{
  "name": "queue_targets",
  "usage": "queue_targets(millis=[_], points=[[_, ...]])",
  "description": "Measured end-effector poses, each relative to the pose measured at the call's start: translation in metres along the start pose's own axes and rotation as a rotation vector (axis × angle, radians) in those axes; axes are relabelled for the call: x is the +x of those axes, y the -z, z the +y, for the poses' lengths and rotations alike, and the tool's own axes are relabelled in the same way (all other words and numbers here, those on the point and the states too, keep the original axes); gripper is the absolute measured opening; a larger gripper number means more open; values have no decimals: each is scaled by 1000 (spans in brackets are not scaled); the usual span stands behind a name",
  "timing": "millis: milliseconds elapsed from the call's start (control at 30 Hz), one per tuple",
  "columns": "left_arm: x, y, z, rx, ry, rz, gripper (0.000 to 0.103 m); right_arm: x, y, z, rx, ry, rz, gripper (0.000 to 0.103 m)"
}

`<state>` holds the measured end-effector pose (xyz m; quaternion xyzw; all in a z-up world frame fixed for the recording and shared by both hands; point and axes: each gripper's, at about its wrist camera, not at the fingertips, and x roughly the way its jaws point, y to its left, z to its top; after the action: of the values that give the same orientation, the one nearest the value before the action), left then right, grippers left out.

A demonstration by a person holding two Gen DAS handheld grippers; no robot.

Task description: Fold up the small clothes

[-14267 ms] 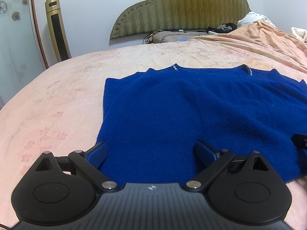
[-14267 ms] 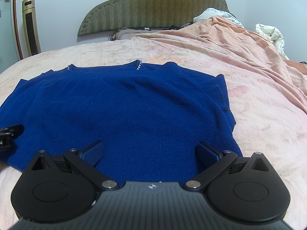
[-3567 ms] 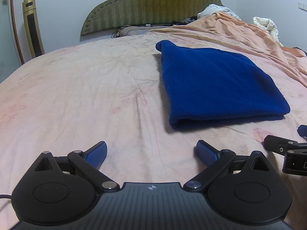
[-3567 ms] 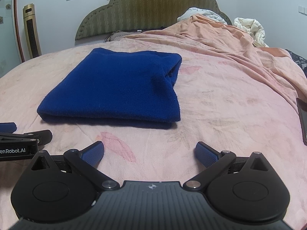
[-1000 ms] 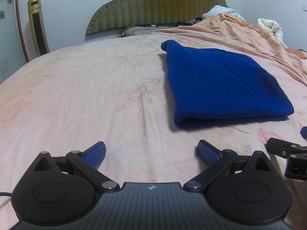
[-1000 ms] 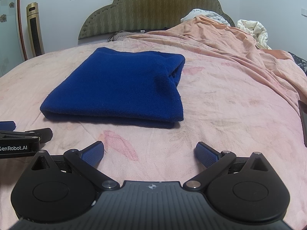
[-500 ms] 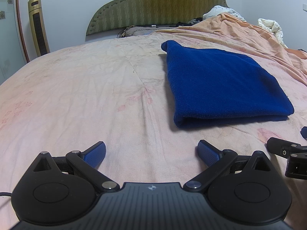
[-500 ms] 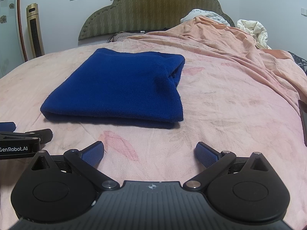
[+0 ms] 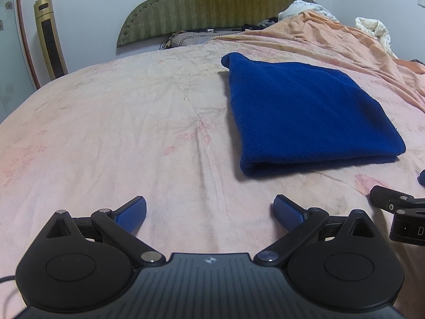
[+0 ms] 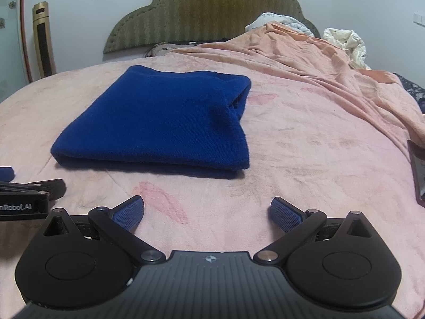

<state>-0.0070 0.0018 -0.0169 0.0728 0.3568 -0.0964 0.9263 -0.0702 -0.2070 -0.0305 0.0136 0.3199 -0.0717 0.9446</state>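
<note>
Left tongs: my left gripper (image 9: 209,208) sits at lower centre of the left wrist view, jaws spread wide, nothing between them, pink sheet below.
Right tongs: my right gripper (image 10: 207,210) sits at lower centre of the right wrist view, likewise spread and empty.
Sweater: blue sweater (image 10: 162,117) lies folded into a flat rectangle on the bed, centre-left in the right view, upper right of centre (image 9: 305,114) in the left view; both tongs clear of it.
Bed: pink sheet (image 9: 111,122), creased, bare left of the sweater.
Blanket: orange blanket (image 10: 305,61) heaped at upper right.
Headboard: green headboard (image 10: 207,13), top centre.
</note>
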Motion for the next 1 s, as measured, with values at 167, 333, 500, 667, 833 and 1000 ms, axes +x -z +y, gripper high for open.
queue_targets(millis=[167,333,500,667,833,1000], points=[[-7,-5,4,-26,-6,4,103,-7,-2,1,13,2,16,102],[-8,-6,6,-35,-14,23,103,-14,-6,5,-6,-1,9,103],[-8,-5,5,-31,-11,32,103,-14,-7,8,-18,-1,4,103],[-7,-4,3,-30,-19,35,103,-13,-8,9,-31,7,-3,103],[-7,-4,2,-35,-23,39,103,-12,-7,8,-20,-8,2,103],[-7,-4,2,-30,-24,40,103,-11,-5,8,-20,-16,6,103]])
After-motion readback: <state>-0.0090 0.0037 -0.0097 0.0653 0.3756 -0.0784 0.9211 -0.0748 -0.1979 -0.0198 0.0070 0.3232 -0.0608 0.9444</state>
